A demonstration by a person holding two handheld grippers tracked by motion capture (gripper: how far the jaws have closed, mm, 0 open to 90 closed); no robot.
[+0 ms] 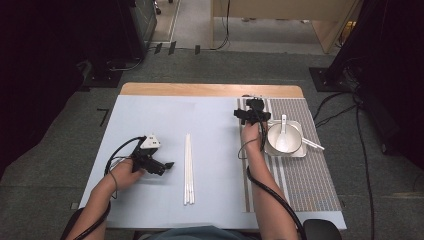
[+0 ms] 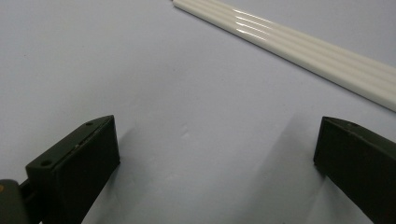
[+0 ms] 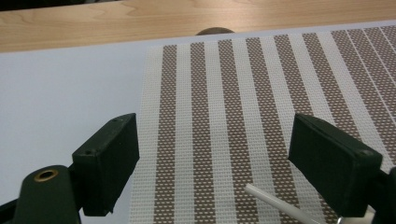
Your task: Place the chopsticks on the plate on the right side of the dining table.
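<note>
Chopsticks lie mid-desk, just right of the left claw, whose jaws gape empty. Thin and glossy, they could roll or split apart if pinched off-centre. Far right, the right claw hangs open beside the bowl, which a careless swing might knock.

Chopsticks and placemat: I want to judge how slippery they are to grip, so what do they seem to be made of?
The chopsticks look like glossy white plastic or melamine, possibly glazed ceramic: sharp highlights run along their smooth sides. The placemat looks like woven vinyl or similar synthetic mesh, matte, with a fine open weave in brown and cream stripes. So the chopsticks probably slip more easily.
</note>
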